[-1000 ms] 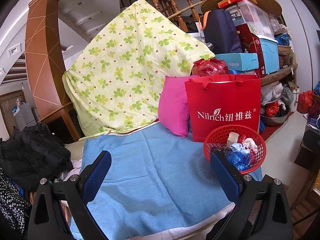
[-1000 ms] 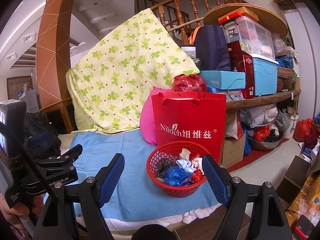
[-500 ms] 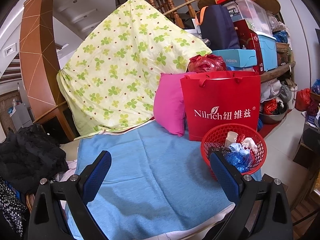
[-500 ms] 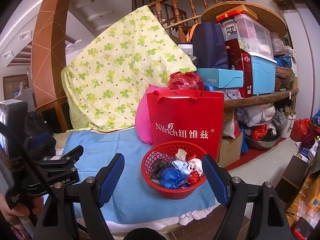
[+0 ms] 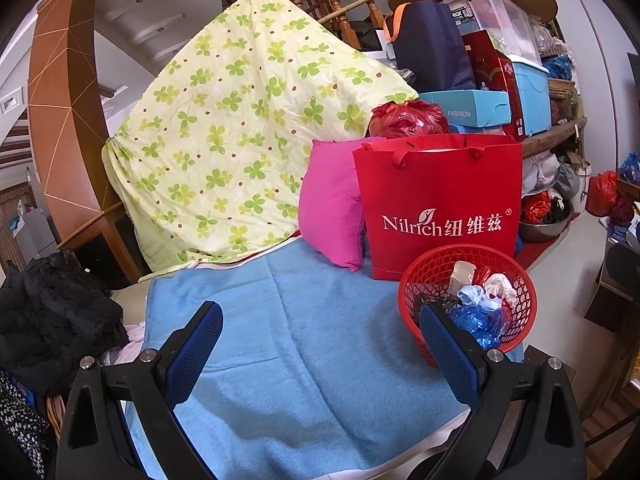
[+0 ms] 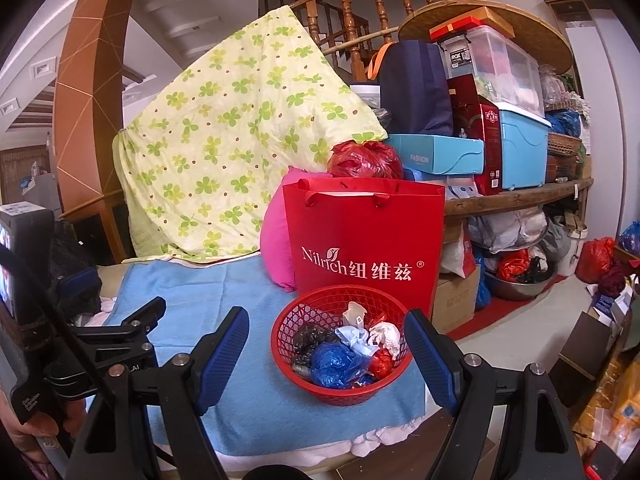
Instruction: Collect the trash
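Both tools released, nothing between pads: left tool, right tool. Basket with trash sits on blue cloth. I'd straddle the rim squarely, then clench.

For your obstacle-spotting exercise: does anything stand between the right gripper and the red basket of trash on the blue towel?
Nothing visible does. The right gripper is open and faces the red basket directly, with only bare blue towel between them. The red paper bag stands behind the basket, out of the path.
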A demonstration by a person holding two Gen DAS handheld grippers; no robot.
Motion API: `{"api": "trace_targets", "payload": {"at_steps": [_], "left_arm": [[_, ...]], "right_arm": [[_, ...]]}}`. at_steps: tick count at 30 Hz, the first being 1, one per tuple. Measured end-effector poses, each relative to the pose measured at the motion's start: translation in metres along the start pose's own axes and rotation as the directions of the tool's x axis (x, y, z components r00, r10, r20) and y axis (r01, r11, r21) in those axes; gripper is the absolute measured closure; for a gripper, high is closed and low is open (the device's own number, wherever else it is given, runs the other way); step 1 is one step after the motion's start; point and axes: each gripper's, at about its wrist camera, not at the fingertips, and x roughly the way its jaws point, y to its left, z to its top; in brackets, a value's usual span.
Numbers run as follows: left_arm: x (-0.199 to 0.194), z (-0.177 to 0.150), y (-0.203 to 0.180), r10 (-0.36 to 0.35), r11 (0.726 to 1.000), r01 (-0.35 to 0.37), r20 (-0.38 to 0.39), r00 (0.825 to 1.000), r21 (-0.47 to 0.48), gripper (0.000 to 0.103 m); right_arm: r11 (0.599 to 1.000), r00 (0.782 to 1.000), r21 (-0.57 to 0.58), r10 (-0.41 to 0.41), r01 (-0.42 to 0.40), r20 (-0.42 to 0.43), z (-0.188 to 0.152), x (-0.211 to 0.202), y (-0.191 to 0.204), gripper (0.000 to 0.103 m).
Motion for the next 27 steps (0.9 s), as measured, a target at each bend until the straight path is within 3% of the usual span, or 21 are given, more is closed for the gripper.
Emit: {"api": "trace_targets", "payload": {"at_steps": [27], "left_arm": [[0.052,0.007,-0.001,-0.083,0.996,0.083,-0.014,0.996,0.016,0.004]], "right_arm": [[0.997,0.996,-0.014,-0.078,0.077,-0.04,0.009,0.049,0.005,0.021]]}}
